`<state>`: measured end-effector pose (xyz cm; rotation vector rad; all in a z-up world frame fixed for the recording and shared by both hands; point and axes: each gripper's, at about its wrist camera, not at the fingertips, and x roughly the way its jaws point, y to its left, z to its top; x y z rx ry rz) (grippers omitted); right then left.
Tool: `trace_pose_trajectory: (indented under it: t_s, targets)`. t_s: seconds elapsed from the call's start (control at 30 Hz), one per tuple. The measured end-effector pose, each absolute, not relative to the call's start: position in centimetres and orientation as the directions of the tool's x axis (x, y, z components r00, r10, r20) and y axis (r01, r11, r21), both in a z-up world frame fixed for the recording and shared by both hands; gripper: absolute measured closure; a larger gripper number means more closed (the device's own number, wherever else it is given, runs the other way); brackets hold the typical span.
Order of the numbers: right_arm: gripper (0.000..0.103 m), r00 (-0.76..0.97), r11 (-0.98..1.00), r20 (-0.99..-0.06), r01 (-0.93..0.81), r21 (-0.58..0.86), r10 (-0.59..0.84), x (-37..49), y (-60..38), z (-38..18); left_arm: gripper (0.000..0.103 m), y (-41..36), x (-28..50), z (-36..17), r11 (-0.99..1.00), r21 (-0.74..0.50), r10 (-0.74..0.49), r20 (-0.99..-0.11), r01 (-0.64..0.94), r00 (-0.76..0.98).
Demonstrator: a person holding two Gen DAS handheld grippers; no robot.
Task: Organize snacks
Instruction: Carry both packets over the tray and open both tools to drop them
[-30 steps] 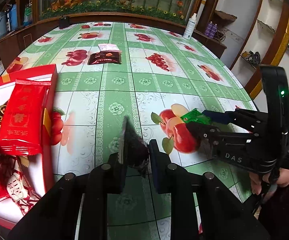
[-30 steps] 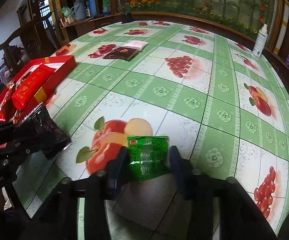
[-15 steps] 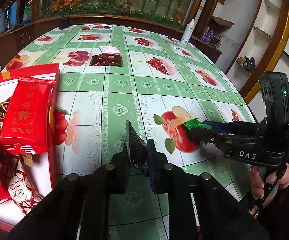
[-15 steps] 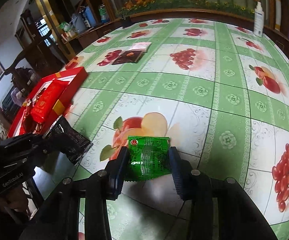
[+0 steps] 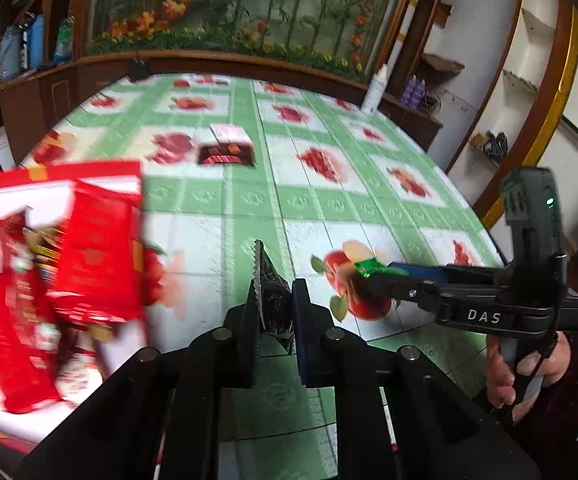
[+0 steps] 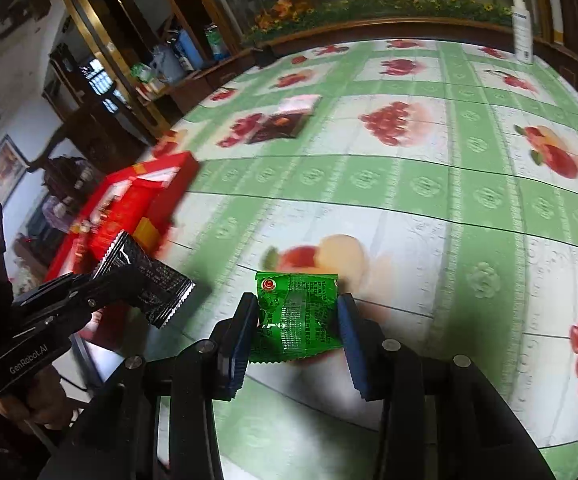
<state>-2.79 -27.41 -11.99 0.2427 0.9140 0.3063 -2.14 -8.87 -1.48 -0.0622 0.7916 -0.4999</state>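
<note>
My left gripper (image 5: pixel 275 304) is shut on a black snack packet (image 5: pixel 269 296), held edge-up above the table; it also shows in the right wrist view (image 6: pixel 149 280). My right gripper (image 6: pixel 297 320) is shut on a green snack packet (image 6: pixel 297 316), held above the apple print; it shows in the left wrist view (image 5: pixel 367 267) too. A red box (image 5: pixel 89 176) with several red snack packs (image 5: pixel 97 256) sits at the left. A dark brown packet (image 5: pixel 227 155) and a pink-white packet (image 5: pixel 231 133) lie farther back on the table.
The round table has a green fruit-print cloth (image 5: pixel 329 200). A white bottle (image 5: pixel 377 92) stands at its far right edge. Wooden cabinets and a flower mural ring the back. White shelving stands at the right.
Both grippers have lifted and swung left with their packets. The red box now looms larger and blurred in the left wrist view. The black packet sits closer to the box.
</note>
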Motion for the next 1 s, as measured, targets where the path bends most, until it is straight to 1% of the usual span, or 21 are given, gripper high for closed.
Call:
trace_pose_trajectory:
  t_s: [0.17, 0.33, 0.53, 0.67, 0.8, 0.83, 0.87, 0.9, 0.93, 1.0]
  targets:
    - [0.061, 0.565, 0.889, -0.69, -0.23, 0.395, 0.452, -1.8, -24.8, -10.0, 0.092, -4.6, -2.7, 1.4, 0.913, -0.216, -0.403, -0.605, 0.346, 0.686]
    - [0.061, 0.543, 0.843, -0.645, -0.327, 0.428, 0.538, 0.2, -20.0, -7.7, 0.092, 0.8, -2.6, 2.9, 0.952, -0.185, -0.305, -0.574, 0.242, 0.76]
    - [0.061, 0.493, 0.774, -0.598, -0.433, 0.461, 0.632, 2.9, -12.3, -5.8, 0.092, 5.2, -2.5, 2.5, 0.974, -0.162, -0.223, -0.582, 0.157, 0.782]
    - [0.061, 0.47, 0.736, -0.568, -0.479, 0.479, 0.676, 4.4, -7.9, -5.1, 0.091, 6.7, -2.2, 1.7, 0.978, -0.161, -0.206, -0.594, 0.136, 0.777]
    - [0.058, 0.479, 0.701, -0.512, -0.473, 0.533, 0.713, 6.0, -6.1, -4.9, 0.091, 7.5, -1.9, 1.2, 0.985, -0.14, -0.168, -0.599, 0.104, 0.783]
    - [0.054, 0.455, 0.67, -0.492, -0.472, 0.573, 0.742, 6.7, -5.8, -5.1, 0.091, 7.8, -1.9, 1.1, 0.985, -0.138, -0.165, -0.601, 0.102, 0.782]
    - [0.05, 0.43, 0.646, -0.484, -0.464, 0.606, 0.762, 7.3, -5.9, -5.4, 0.089, 8.0, -1.9, 1.0, 0.985, -0.141, -0.162, -0.6, 0.095, 0.783]
    - [0.042, 0.412, 0.625, -0.472, -0.453, 0.636, 0.779, 7.8, -6.0, -5.7, 0.079, 8.2, -2.0, 1.0, 0.986, -0.143, -0.157, -0.599, 0.088, 0.785]
    - [0.04, 0.419, 0.617, -0.458, -0.434, 0.657, 0.784, 8.2, -6.4, -6.1, 0.067, 8.5, -2.1, 1.0, 0.985, -0.15, -0.155, -0.596, 0.08, 0.788]
    - [0.04, 0.454, 0.638, -0.458, -0.425, 0.642, 0.764, 8.3, -7.2, -6.3, 0.061, 8.9, -2.4, 1.0, 0.983, -0.17, -0.159, -0.583, 0.071, 0.797]
